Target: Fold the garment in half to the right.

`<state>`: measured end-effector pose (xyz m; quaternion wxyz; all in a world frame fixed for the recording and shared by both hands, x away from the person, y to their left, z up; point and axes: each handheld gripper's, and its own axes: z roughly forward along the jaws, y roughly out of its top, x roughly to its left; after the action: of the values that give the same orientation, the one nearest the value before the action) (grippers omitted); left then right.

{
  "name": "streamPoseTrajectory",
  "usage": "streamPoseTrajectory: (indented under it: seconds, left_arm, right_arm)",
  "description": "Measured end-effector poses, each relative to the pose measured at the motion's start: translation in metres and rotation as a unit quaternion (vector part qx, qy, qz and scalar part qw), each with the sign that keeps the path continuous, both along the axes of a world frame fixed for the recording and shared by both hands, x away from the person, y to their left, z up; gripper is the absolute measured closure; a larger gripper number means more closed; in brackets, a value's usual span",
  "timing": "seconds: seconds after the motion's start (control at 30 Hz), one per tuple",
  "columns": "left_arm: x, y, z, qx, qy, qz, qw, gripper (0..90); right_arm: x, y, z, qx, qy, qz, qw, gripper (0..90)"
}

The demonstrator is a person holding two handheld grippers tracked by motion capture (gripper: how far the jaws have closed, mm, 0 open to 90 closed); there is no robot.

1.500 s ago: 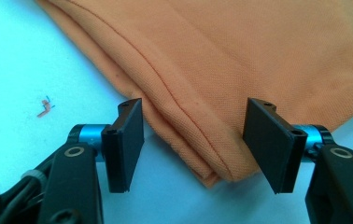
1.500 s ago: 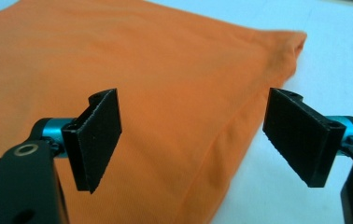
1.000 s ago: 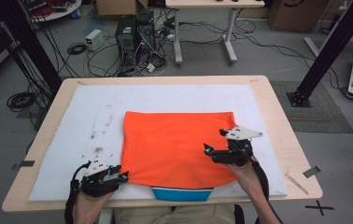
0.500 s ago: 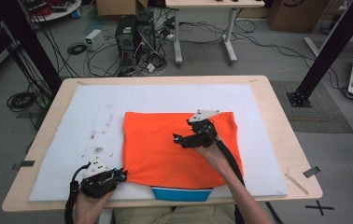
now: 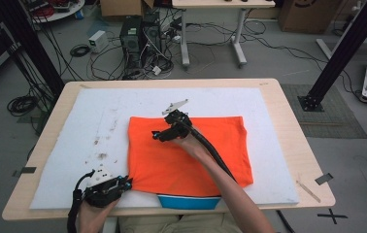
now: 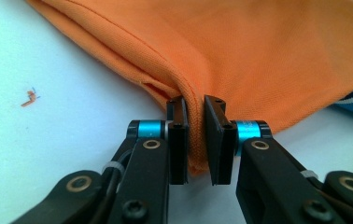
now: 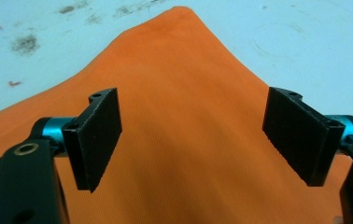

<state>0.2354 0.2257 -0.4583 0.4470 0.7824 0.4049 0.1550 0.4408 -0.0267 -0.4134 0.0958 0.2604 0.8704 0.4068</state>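
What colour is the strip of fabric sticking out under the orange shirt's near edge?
Blue, on the strip below the orange shirt; the high view shows it best.

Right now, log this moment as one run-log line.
left gripper: shut on orange shirt near-left corner | right gripper: open above shirt's far-left part | surface: white mat

The right forearm (image 5: 220,174) lay across the orange shirt (image 5: 172,160) and hid a diagonal strip of it. The blue garment (image 5: 189,201) showed just a sliver at the shirt's six o'clock hem (the rest lay under the orange cloth). The left hand (image 5: 91,216) was cut off by the bottom edge. The marks (image 5: 101,156) on the white mat (image 5: 84,116), at the shirt's nine o'clock, were too small to identify.
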Motion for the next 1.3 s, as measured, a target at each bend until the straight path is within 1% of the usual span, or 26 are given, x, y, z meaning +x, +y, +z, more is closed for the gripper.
streamPoseTrajectory:
  seconds: [0.1,0.13,0.2,0.27,0.37,0.47,0.53,0.67,0.7,0.77,0.87,0.93,0.97,1.03,1.2,1.3]
  left_arm:
    - [0.0,0.0,0.0,-0.003,0.0,0.0,1.0,80.2]
    - [0.0,0.001,-0.001,-0.004,0.0,-0.001,1.0,80.2]
    - [-0.001,0.001,-0.001,-0.006,0.0,-0.001,1.0,80.1]
    - [-0.001,0.001,-0.001,-0.004,-0.003,-0.002,1.0,80.1]
    - [-0.002,0.0,-0.001,0.001,-0.007,-0.001,1.0,80.1]
    - [-0.002,0.0,-0.001,0.002,-0.009,-0.001,1.0,80.1]
    - [-0.002,0.0,-0.002,0.001,-0.009,-0.001,1.0,80.1]
    - [-0.002,0.0,-0.002,0.001,-0.009,-0.004,1.0,80.1]
    - [-0.002,0.001,-0.002,0.002,-0.01,-0.004,0.9999,80.1]
    - [-0.002,0.0,-0.002,0.0,-0.01,-0.004,0.9999,80.1]
    - [-0.002,0.001,-0.002,0.0,-0.01,-0.006,0.9999,80.0]
    - [-0.002,0.001,-0.003,-0.002,-0.01,-0.006,0.9999,80.0]
    - [-0.002,0.001,-0.003,-0.002,-0.01,-0.005,0.9999,80.0]
    - [-0.002,0.001,-0.003,-0.001,-0.012,-0.006,0.9999,79.9]
    - [-0.002,0.001,-0.003,-0.001,-0.011,-0.007,0.9999,79.9]
    - [-0.002,0.001,-0.003,-0.001,-0.012,-0.007,0.9999,79.9]
  right_arm:
    - [0.006,0.018,-0.002,-0.009,0.006,0.012,0.9999,20.3]
    - [0.008,0.022,-0.002,-0.01,0.003,0.017,0.9998,20.3]
    - [0.011,0.035,-0.003,-0.019,0.001,0.02,0.9996,20.3]
    - [0.017,0.047,-0.007,-0.019,0.004,0.025,0.9995,20.4]
    - [0.027,0.063,-0.013,-0.024,0.017,0.033,0.999,20.3]
    - [0.036,0.075,-0.018,-0.02,0.02,0.036,0.999,20.3]
    - [0.041,0.081,-0.023,-0.024,0.021,0.034,0.9989,20.3]
    - [0.051,0.091,-0.031,-0.027,0.024,0.032,0.9988,20.3]
    - [0.053,0.094,-0.032,-0.026,0.027,0.027,0.9989,20.3]
    - [0.057,0.098,-0.034,-0.026,0.032,0.026,0.9988,20.4]
    - [0.06,0.103,-0.035,-0.033,0.028,0.029,0.9987,20.8]
    - [0.062,0.105,-0.035,-0.036,0.026,0.03,0.9986,25.8]
    - [0.062,0.106,-0.034,-0.039,0.024,0.032,0.9985,27.0]
    - [0.061,0.107,-0.034,-0.04,0.022,0.039,0.9982,32.8]
    - [0.063,0.11,-0.034,-0.036,0.025,0.045,0.998,39.9]
    - [0.066,0.112,-0.034,-0.035,0.03,0.04,0.9981,43.1]
